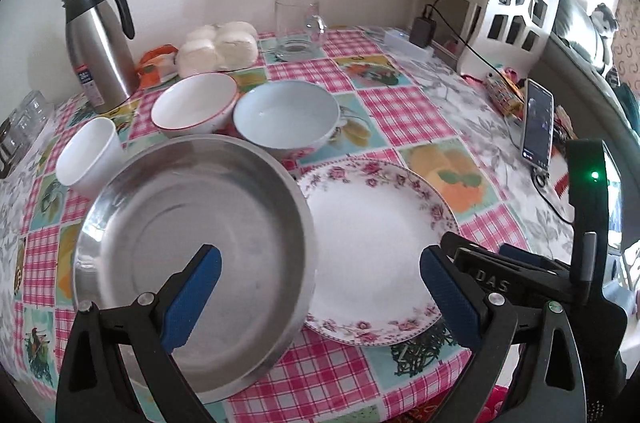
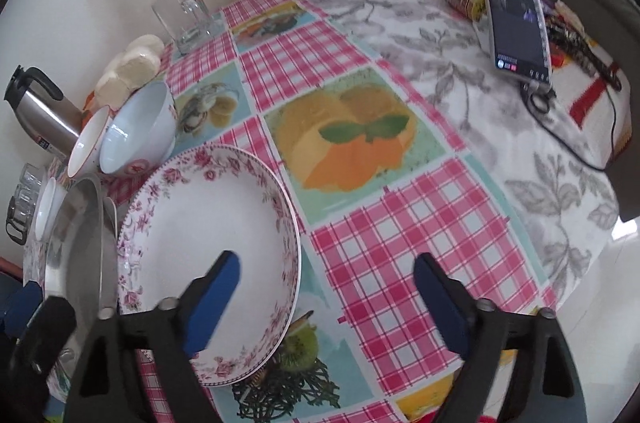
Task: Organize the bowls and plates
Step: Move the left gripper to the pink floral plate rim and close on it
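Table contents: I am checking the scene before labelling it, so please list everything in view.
Steel pan: one, silver, near left, its edge over the floral plate's rim.
Floral plate: one, white with pink flowers, near centre.
Bowls: two; red-rimmed white, pale blue, behind the pan.
White cup: one, far left.
Thermos jug: one, steel and black, back left.
Glass mug: one, clear, at the wall.
Buns: bagged, white, back.
Phone: one, dark screen, propped right.
Charger: one, black, back.
Left tool: open, nothing held.
Right tool: open, nothing held.
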The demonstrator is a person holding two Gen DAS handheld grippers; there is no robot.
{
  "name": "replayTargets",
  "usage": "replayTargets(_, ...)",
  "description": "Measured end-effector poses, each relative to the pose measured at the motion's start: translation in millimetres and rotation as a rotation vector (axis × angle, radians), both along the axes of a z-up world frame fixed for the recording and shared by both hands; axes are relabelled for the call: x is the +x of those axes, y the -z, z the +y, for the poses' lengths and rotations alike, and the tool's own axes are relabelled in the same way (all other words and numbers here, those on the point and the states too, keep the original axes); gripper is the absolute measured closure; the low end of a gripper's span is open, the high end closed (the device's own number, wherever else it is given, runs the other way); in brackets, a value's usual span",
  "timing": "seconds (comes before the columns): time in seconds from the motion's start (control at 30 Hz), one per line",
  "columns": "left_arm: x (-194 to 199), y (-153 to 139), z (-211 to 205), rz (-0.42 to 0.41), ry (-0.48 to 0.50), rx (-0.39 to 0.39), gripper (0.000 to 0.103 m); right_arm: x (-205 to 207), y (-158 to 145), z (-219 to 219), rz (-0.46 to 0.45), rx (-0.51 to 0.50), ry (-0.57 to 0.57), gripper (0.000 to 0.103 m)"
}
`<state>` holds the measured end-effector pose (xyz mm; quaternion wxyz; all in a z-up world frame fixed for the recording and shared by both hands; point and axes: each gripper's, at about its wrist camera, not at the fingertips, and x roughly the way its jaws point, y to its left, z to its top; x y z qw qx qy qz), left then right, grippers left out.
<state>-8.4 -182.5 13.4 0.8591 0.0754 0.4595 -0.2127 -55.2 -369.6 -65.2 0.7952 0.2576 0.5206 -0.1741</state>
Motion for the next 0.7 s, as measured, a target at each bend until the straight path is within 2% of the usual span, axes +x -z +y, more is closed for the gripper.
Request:
replayTargets(0.13,4,4,4,0.038,-0.014,-0.039,0.003,3,8,2,0.003,0.062,-0.025,0.043)
replayTargets(0.2,6,5,7,0.044,-0.028,-0.056,0.003,4,10,4,0.011,0.072,-0.038,0.060)
replayTargets(0.3,8,6,8,0.034,-0.043,-0.072,0.003,7,13,10,0.027,0.060,-0.065,0.078)
replayTargets(0.4,9,6,6,0.026,-0.052,-0.084,0.003,8,12,12,0.024,0.048,-0.081,0.087)
replayTargets(0.53,10,8,1,0.065,-0.032,-0.099,0.003,10,6,14,0.013,-0.014,-0.092,0.091)
replayTargets(0.7,8,7,-5,0.076,-0.021,-0.120,0.003,11,4,6,0.029,-0.066,-0.085,0.092)
